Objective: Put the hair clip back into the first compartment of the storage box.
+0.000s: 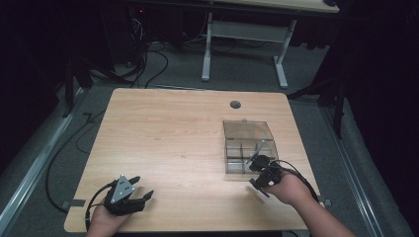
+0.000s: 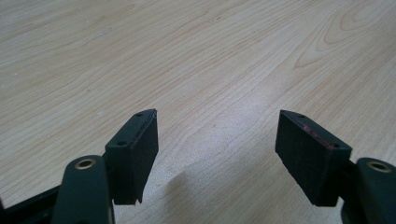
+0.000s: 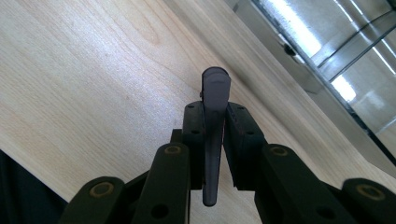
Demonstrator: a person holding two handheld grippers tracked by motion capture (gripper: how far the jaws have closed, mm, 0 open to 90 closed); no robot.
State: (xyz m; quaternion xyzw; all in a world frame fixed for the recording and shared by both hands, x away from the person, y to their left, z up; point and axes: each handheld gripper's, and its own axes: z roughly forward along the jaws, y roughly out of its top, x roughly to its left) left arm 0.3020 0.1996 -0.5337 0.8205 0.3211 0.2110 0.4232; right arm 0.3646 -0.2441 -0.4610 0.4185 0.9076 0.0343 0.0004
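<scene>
a: right gripper [image 3: 215,135]?
b: pressed together on a thin dark strip [image 3: 212,140] — pinched edge-on between the pads, standing out past the tips, near the tabletop's [image 1: 168,143] right edge.
a: clear compartment box [image 1: 249,146]?
b: just beside those tips, lid laid open toward the far edge.
a: left gripper [image 2: 217,140]?
b: spread wide, nothing between — low over bare wood by the near left corner.

Pale wood-grain table [image 1: 173,143], black fingers [image 2: 135,154]
</scene>
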